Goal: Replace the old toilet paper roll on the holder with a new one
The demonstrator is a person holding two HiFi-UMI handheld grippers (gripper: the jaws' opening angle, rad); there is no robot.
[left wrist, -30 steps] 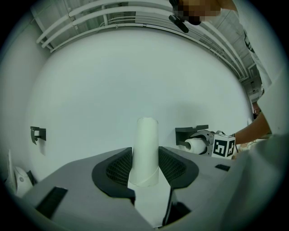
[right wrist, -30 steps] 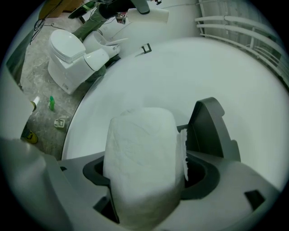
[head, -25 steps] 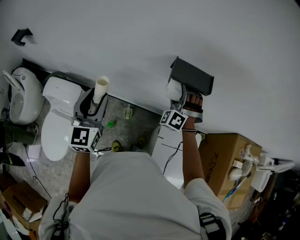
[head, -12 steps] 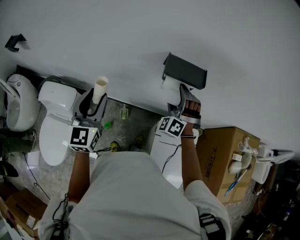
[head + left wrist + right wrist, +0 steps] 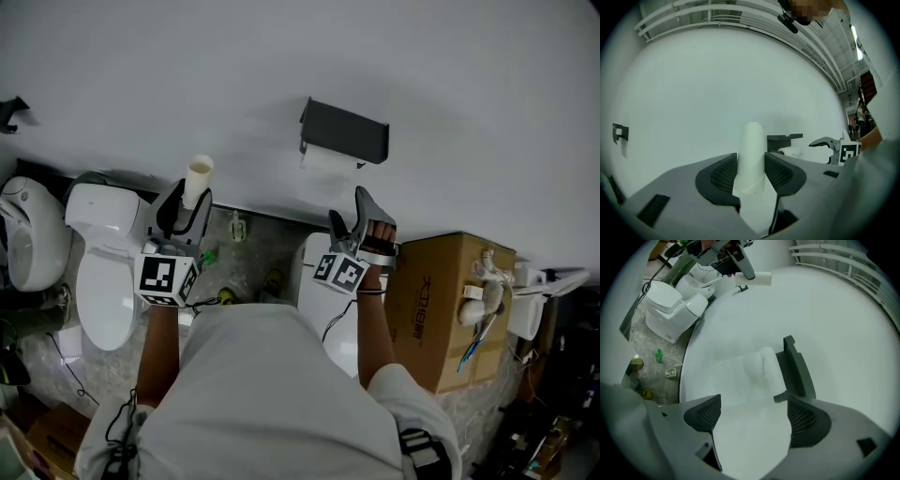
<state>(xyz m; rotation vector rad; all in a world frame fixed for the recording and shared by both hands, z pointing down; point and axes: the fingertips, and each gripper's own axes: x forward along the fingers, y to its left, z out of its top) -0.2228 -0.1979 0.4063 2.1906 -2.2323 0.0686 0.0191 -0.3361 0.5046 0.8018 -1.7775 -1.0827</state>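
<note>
A speckled grey stone floor [image 5: 255,246] carried nearly everything. The white toilet [image 5: 103,253] stood on it against the wall. Just right of the toilet lay a small green bottle [image 5: 208,255], with yellowish bits [image 5: 274,279] further right. Well right of the toilet stood a white box-like unit [image 5: 314,286], then a brown cardboard box [image 5: 445,309]. Higher up, also well right of the toilet, a dark wall holder [image 5: 345,131] carried a white roll [image 5: 328,159].

- cardboard tube [image 5: 198,178] — pale matt card, smooth
- toilet paper roll [image 5: 328,161] — soft white paper
- holder [image 5: 344,131] — dark and matt; perhaps painted metal, hard to tell
- left gripper [image 5: 751,176] pads [image 5: 723,174] — dark, mesh-textured, matt
- toilet [image 5: 98,281] — glossy white
- box [image 5: 441,300] — brown matt cardboard
</note>
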